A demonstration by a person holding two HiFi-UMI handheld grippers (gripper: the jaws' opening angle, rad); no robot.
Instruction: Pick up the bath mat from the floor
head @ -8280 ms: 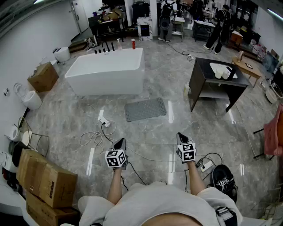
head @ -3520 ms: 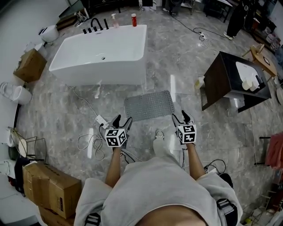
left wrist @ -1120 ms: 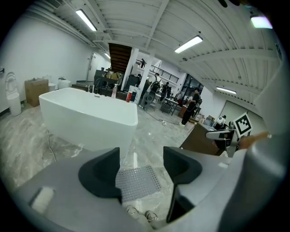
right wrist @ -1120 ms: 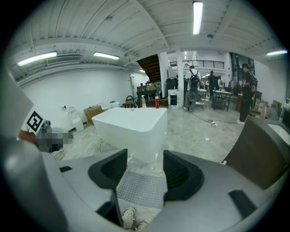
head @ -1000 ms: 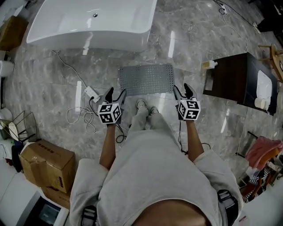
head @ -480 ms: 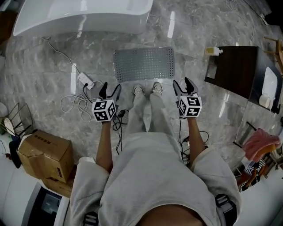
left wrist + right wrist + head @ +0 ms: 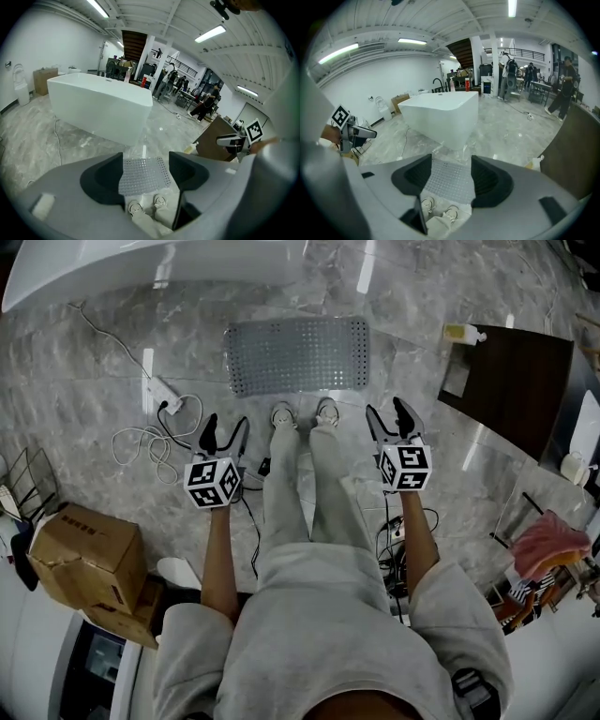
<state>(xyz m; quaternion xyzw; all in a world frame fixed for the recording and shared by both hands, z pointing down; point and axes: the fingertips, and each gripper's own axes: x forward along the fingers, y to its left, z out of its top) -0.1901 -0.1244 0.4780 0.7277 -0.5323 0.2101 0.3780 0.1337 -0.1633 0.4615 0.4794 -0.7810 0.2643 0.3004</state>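
The grey studded bath mat (image 7: 297, 355) lies flat on the marble floor, just beyond the person's shoes (image 7: 302, 414). It also shows between the jaws in both gripper views, as the mat (image 7: 143, 175) and the mat (image 7: 449, 182). My left gripper (image 7: 221, 434) hangs open to the left of the legs, short of the mat's near left corner. My right gripper (image 7: 393, 419) hangs open to the right of the legs, near the mat's right end. Neither touches the mat, and both hold nothing.
A white bathtub (image 7: 141, 263) stands beyond the mat. A power strip and white cable (image 7: 157, 418) lie on the floor left of the left gripper. A dark cabinet (image 7: 516, 381) is at right with a bottle (image 7: 465, 333) beside it. Cardboard boxes (image 7: 80, 559) sit lower left.
Both grippers have sunk toward the floor as the person bends down. The mat now sits lower and nearer in the head view. Jaws keep the same opening.
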